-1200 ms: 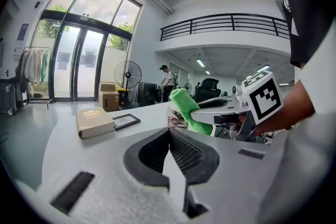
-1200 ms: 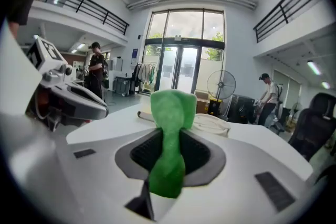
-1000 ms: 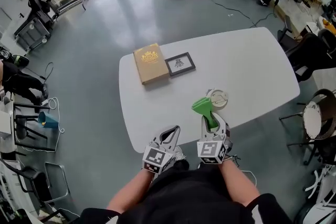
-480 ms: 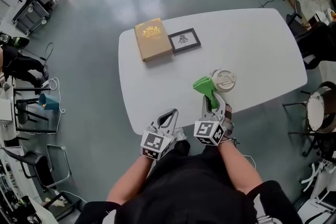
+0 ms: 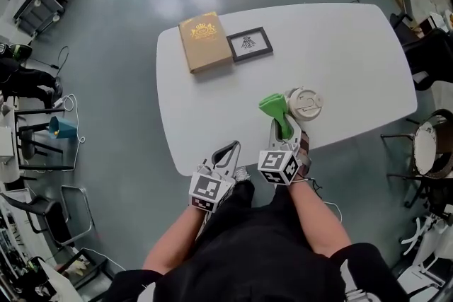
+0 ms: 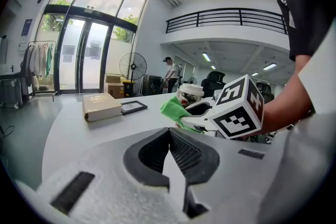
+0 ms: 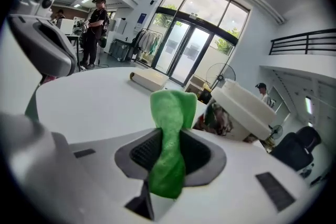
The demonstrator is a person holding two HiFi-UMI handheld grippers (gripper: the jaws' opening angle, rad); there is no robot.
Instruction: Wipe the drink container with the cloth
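A paper drink cup with a white lid (image 5: pixel 304 104) stands on the white table (image 5: pixel 340 53) near its front edge. My right gripper (image 5: pixel 281 126) is shut on a green cloth (image 5: pixel 273 108), whose free end sticks up just left of the cup. In the right gripper view the cloth (image 7: pixel 170 113) runs between the closed jaws of the gripper (image 7: pixel 167 140), with the cup (image 7: pixel 241 107) close on the right and tilted in the picture. My left gripper (image 5: pixel 229 148) hangs at the table's front edge, shut and empty (image 6: pixel 169 134); from it the cloth (image 6: pixel 173 109) and cup (image 6: pixel 190 94) show to the right.
A tan book (image 5: pixel 202 41) and a small black picture frame (image 5: pixel 249 43) lie at the table's far left. Chairs (image 5: pixel 432 152) stand off the table's right end. Both grippers sit right at the table's front edge.
The head view has shifted, so the table sits higher in the picture. My right gripper still holds the cloth beside the cup. The left gripper has hardly moved.
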